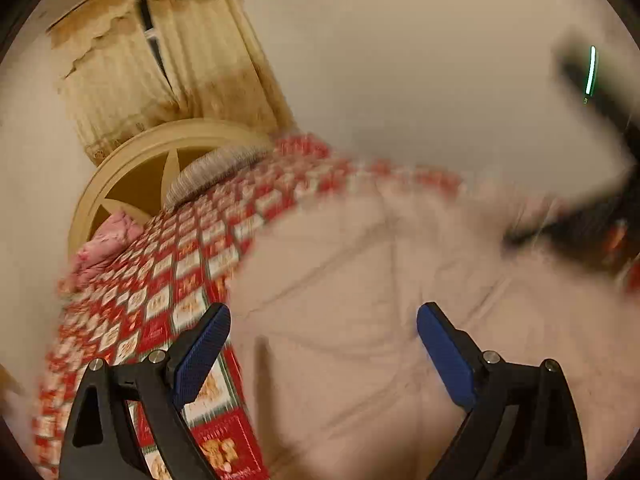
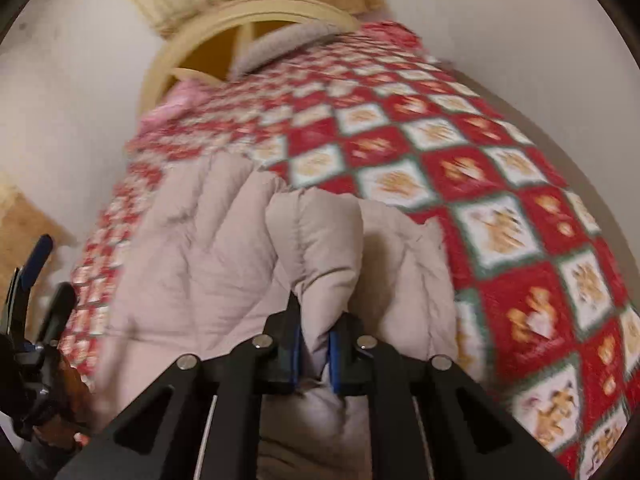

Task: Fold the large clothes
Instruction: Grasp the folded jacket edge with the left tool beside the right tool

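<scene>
Both feeds are smeared with motion blur, so I read the fine detail poorly. On my left wrist view the left tool (image 1: 323, 332) stands spread wide, blue pads well apart, nothing between them, hanging over the pale quilted coat (image 1: 360, 300) that lies on the bed. The coat's seams are soft streaks; I cannot tell which part of it I am over. At the right edge a dark blurred shape (image 1: 592, 208) with a thin green light crosses the frame; I cannot make out its outline.

The right wrist view gives me what the left does not: the right tool (image 2: 314, 350) is pinching a raised fold of the coat between its blue pads, jaws nearly together, and the fold's lower part is hidden behind the black fingers. The left tool shows here only as a cut-off sliver at the left rim.

The red-and-white checked bedspread (image 2: 500, 184) lies bare to the right of the coat. The round cream headboard (image 2: 256, 16) and a pink pillow (image 2: 180, 100) sit at the far end, curtains (image 1: 132, 80) behind.
</scene>
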